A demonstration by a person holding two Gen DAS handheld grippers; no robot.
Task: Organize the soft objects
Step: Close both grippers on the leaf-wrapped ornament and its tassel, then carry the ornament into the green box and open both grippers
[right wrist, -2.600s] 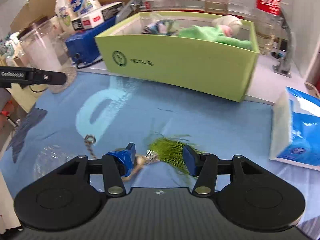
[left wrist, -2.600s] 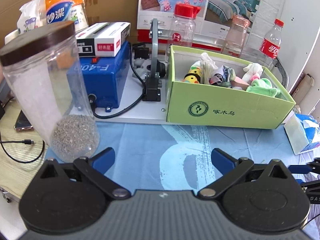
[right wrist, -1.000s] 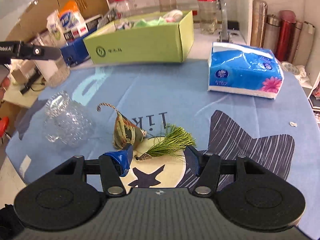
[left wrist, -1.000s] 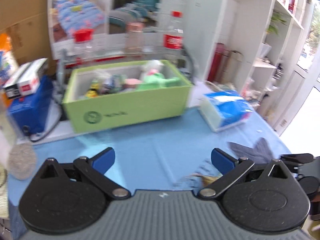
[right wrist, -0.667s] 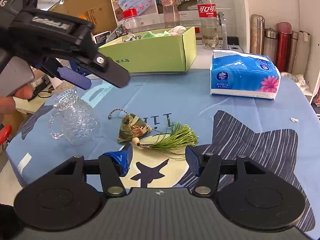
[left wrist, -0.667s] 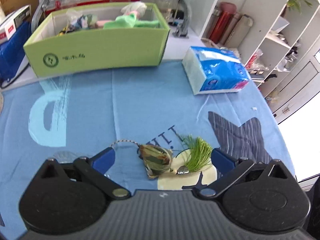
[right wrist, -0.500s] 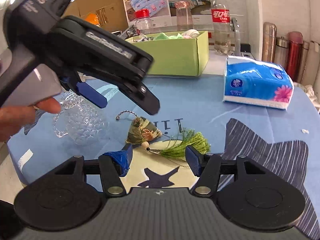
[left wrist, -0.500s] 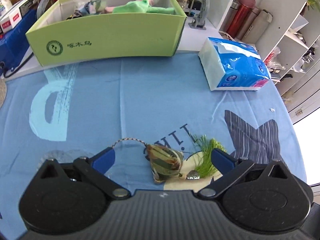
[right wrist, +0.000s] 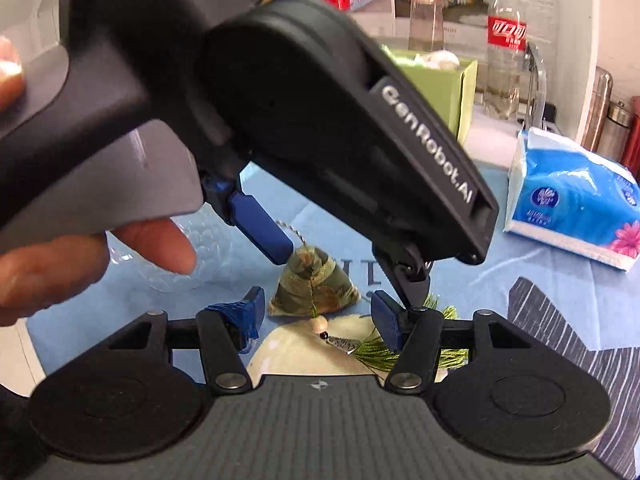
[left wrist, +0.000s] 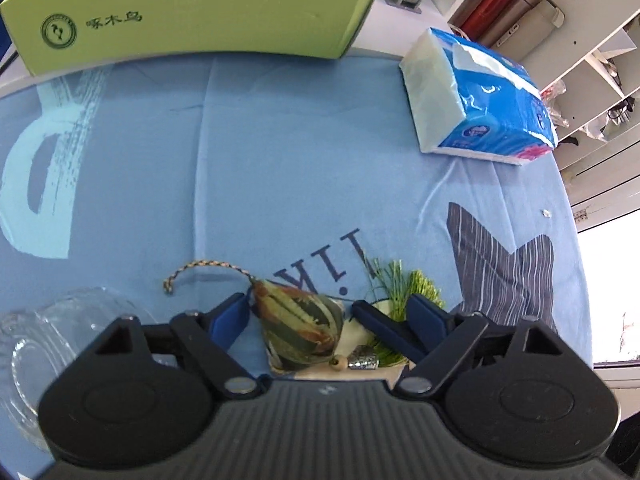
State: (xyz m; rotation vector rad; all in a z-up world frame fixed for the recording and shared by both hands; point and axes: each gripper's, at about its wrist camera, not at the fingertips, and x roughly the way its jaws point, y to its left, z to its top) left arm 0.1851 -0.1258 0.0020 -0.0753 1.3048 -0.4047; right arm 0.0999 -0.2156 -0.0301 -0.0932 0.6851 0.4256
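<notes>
Left tool [left wrist: 328, 316] points steeply down at the bench, its jaws having just been closing; they stand on either side of the zongzi sachet [left wrist: 300, 330], and whether the pads yet press on it cannot be told. Left of the sachet lies a clear glass jar [left wrist: 48, 344] on its side on the blue cloth [left wrist: 280, 160]. The sachet, a brocade pyramid with a braided cord loop [left wrist: 200, 270], rests near the front edge of the cloth, with a bead and green tassel [left wrist: 404, 288] trailing off to its right. Right tool [right wrist: 318, 316] hovers low in front of the sachet, its jaws having just been opening, spread with nothing pinched; one of its fingers lies over the tassel. Behind stands the green box [left wrist: 192, 12] holding soft toys. Farther right sits a blue tissue pack [left wrist: 480, 100].
</notes>
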